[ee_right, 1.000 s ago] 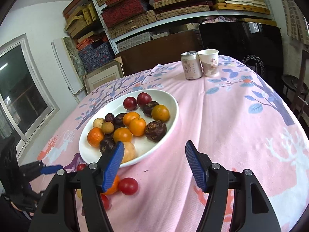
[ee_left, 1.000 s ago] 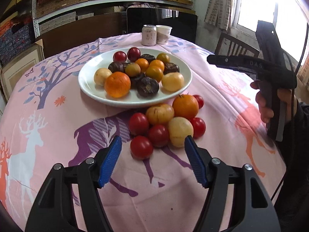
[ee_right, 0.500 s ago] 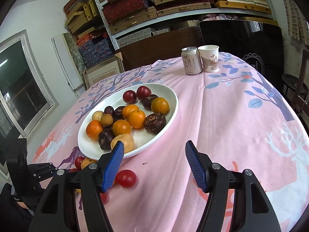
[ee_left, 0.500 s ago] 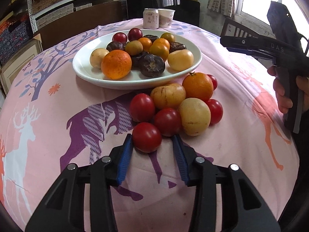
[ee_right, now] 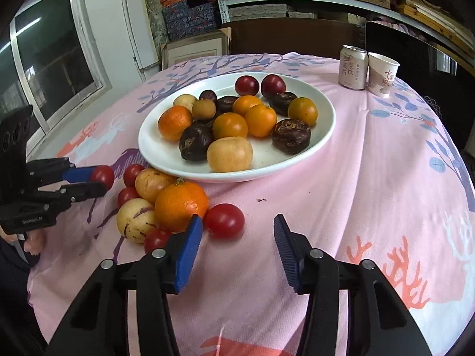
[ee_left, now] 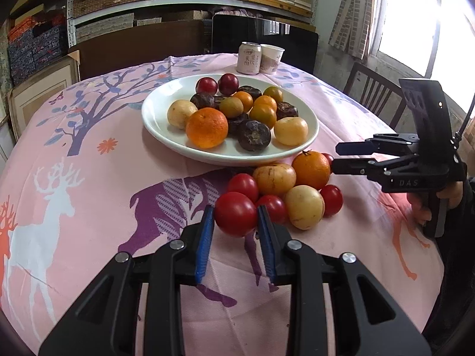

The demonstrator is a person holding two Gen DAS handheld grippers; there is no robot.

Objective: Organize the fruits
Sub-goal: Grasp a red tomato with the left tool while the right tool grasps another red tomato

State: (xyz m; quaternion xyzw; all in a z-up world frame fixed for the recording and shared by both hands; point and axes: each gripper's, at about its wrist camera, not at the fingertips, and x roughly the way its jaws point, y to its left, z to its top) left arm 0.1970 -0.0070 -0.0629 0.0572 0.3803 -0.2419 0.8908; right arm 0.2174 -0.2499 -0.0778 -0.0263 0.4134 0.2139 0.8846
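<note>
My left gripper point(ee_left: 235, 211) is shut on a red tomato point(ee_left: 236, 214) at the near edge of a loose pile on the pink cloth; the right wrist view shows that gripper point(ee_right: 96, 182) holding the tomato point(ee_right: 104, 175) too. The pile holds an orange point(ee_left: 311, 169), two yellow fruits point(ee_left: 304, 206) and more tomatoes. Behind it stands a white plate point(ee_left: 160, 124) heaped with fruit. My right gripper point(ee_right: 237, 219) is closing around another red tomato point(ee_right: 224, 220), which lies by the left finger; the right pad is still apart from it.
A drink can point(ee_left: 249, 58) and a paper cup point(ee_left: 271, 58) stand at the far side of the round table. A wooden chair point(ee_left: 374, 95) stands by the window on the right. Shelves of boxes fill the back wall.
My left gripper moved forward and shut on the nearest red tomato. My right gripper swung down to the pile's other side and its jaws narrowed around a tomato there.
</note>
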